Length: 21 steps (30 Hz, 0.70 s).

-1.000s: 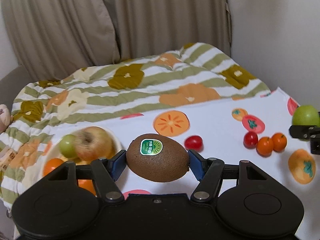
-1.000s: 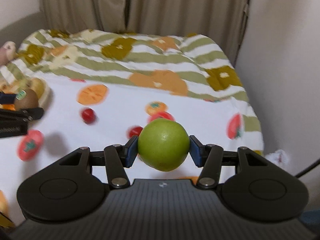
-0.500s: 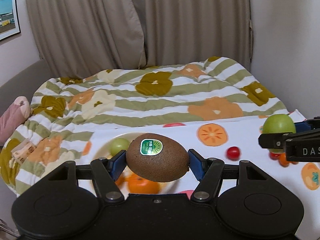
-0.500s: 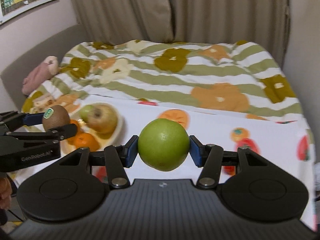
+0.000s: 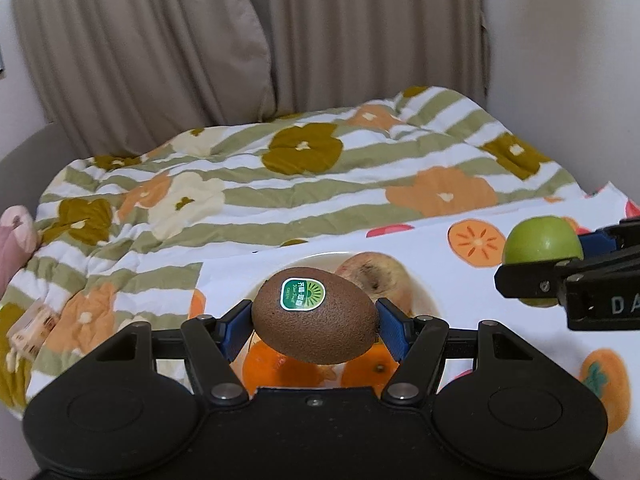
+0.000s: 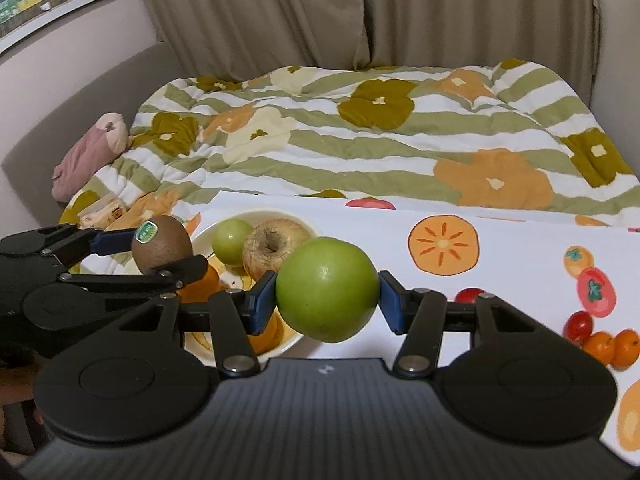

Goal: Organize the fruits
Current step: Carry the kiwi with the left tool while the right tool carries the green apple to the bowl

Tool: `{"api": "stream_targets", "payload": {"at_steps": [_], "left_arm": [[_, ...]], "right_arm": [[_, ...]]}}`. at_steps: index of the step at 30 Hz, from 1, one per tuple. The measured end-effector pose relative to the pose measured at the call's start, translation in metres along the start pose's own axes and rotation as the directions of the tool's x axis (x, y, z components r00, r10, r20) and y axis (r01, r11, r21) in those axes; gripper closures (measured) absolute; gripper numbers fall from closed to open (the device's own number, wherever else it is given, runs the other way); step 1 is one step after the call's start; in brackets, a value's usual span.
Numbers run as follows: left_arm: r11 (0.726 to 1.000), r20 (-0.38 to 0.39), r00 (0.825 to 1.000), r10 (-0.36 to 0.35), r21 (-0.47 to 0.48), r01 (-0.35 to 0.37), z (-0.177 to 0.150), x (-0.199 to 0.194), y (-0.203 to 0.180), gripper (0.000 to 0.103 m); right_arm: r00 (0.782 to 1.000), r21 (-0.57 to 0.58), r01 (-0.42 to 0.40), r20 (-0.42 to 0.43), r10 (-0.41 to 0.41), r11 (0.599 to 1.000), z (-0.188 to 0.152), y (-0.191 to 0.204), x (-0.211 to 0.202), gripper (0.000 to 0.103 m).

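**Both tongs carry fruit above the plate**

The left tongs [image 5: 316,326] pinch a brown kiwi [image 5: 315,314] with a green sticker, blue pads pressed on its two ends. Directly below and beyond them sits the white plate [image 6: 256,216], holding a small green fruit [image 6: 231,241], a brownish apple [image 6: 276,246] and oranges [image 5: 276,366]. The right tongs [image 6: 327,295] pinch a green apple [image 6: 327,295] between their pads, just to the right of the left tongs and over the plate's near right edge. Further right of the right tongs, cherry tomatoes [image 6: 579,325] and small oranges [image 6: 612,345] lie loose on the fruit-printed cloth [image 6: 508,260], which is spread over a striped bed quilt [image 6: 360,140].
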<state>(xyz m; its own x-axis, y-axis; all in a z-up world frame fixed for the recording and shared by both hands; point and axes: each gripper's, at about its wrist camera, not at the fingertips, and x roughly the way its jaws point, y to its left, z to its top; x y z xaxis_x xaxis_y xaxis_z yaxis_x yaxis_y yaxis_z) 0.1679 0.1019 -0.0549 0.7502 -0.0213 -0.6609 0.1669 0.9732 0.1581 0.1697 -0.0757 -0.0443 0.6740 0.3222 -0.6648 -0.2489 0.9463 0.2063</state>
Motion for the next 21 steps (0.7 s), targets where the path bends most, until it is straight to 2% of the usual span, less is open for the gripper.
{"api": "stream_targets", "payload": {"at_steps": [11, 21], "left_arm": [[0.988, -0.024, 0.994, -0.102, 0.117, 0.105, -0.008, 0.044, 0.011, 0.033], [0.969, -0.010, 0.991, -0.137, 0.207, 0.136, -0.017, 0.043, 0.007, 0.028]], "right_arm": [[0.995, 0.113, 0.101, -0.004, -0.101, 0.988, -0.007, 0.009, 0.024, 0.034], [0.990, 0.145, 0.137, 0.007, -0.139, 0.980, -0.007, 0.015, 0.025, 0.034]]}}
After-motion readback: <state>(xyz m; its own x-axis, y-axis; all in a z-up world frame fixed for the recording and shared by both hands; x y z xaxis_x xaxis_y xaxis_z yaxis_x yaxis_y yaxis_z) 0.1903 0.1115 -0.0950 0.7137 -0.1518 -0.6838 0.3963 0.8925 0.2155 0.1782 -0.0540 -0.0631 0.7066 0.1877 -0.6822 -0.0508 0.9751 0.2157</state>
